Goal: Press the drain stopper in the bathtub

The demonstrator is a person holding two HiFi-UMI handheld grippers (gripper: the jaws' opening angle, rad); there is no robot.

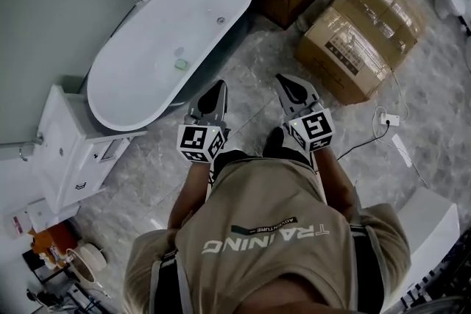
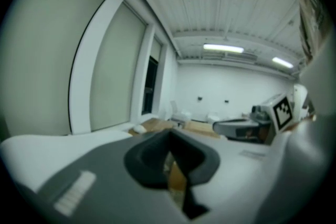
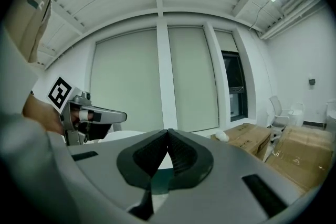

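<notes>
Standing beside the bathtub [image 1: 140,88], the person holds both grippers at waist level, well apart from the drain stopper [image 1: 181,64] on the tub floor. Left gripper [image 1: 217,90] & right gripper [image 1: 287,83]: jaws closed tip-to-tip, nothing btwn. Best bet, prob.: lean in w/ the left, jaws closed, push straight down on the stopper's centre.
</notes>
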